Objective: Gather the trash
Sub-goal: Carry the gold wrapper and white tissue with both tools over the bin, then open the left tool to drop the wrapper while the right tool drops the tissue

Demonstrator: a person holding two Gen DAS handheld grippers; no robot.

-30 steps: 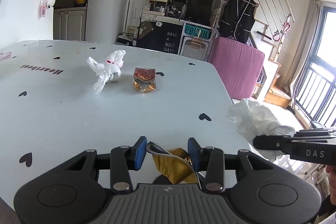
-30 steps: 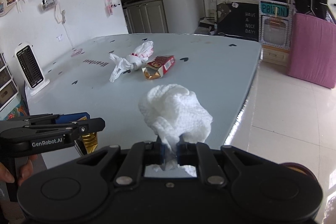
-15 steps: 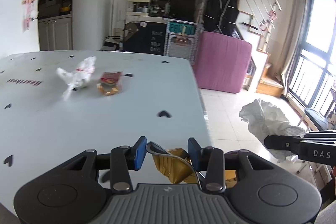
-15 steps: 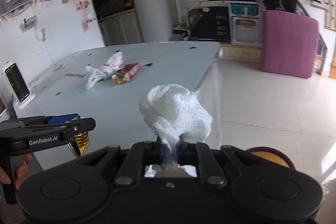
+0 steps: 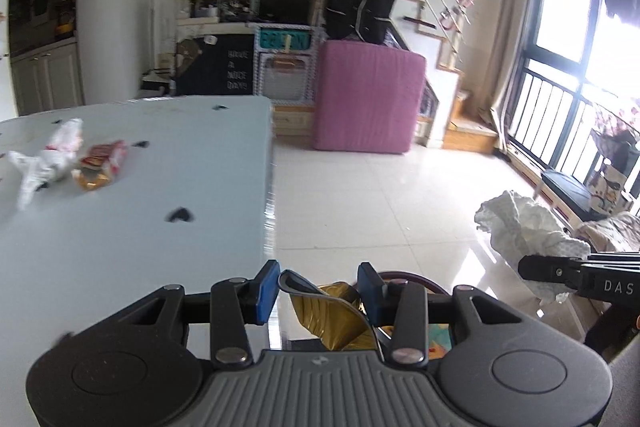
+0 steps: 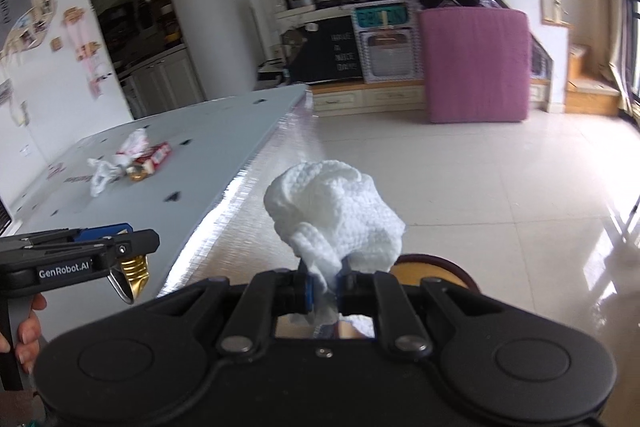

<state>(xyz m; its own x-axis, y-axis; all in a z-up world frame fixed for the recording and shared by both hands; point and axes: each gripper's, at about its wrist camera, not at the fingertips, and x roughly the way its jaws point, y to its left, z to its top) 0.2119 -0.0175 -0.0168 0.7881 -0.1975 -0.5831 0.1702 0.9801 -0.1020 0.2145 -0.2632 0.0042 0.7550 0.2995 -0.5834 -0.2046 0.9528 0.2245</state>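
Observation:
My left gripper (image 5: 318, 291) is shut on a crumpled gold foil wrapper (image 5: 328, 315), just past the right edge of the pale blue table (image 5: 120, 227). My right gripper (image 6: 322, 291) is shut on a crumpled white paper towel (image 6: 332, 215) over the tiled floor. Each gripper shows in the other's view: the left gripper (image 6: 148, 247) with the gold wrapper (image 6: 134, 275), the right gripper (image 5: 560, 271) with the paper towel (image 5: 520, 227). A white plastic bag (image 5: 44, 159) and a red and gold snack packet (image 5: 100, 167) lie on the table. Below both grippers peeks a round container with a dark red rim (image 6: 436, 265).
Glossy tiled floor (image 5: 380, 195) spreads to the right of the table edge. A pink upright cushion (image 5: 368, 99) stands against the far cabinets. A window with black railing (image 5: 560, 107) and a low bench lie at the far right. A person's hand (image 6: 28, 323) holds the left gripper's handle.
Both grippers swung right, from over the table to past its edge above the floor, still holding the wrapper and paper towel. The round container came into view beneath them.

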